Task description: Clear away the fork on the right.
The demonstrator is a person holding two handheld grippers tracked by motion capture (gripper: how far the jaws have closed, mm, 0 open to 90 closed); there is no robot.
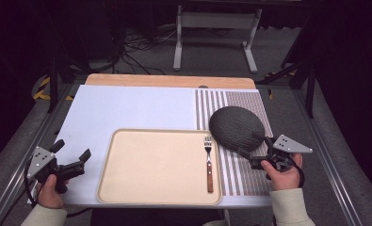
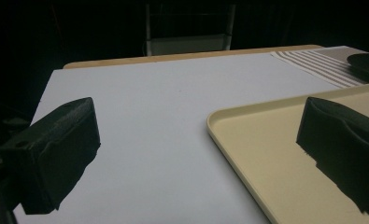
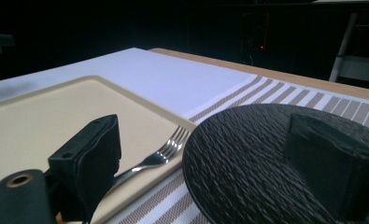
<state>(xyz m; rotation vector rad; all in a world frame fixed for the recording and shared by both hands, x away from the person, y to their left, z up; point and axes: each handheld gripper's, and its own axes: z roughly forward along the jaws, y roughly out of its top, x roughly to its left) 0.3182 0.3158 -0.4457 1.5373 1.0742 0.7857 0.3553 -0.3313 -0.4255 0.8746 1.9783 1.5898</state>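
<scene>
Here, your scene read so:
Right gripper (image 1: 255,151): your jaws stood apart astride the near rim of the black plate (image 1: 236,127); whether they touched it, I could not tell
Plate: on the striped mat (image 1: 249,101), just right of the fork (image 1: 209,162)
Fork: along the tray (image 1: 155,165)'s right edge
Left gripper (image 1: 73,155): jaws apart, holding nothing, left of the tray

From my seat the high view is evenly lit from overhead on the white table (image 1: 127,108), falling to near-black at nine and three o'clock. Both gripper views run dim, backgrounds black towards twelve; the near jaws are soft and out of focus.
</scene>
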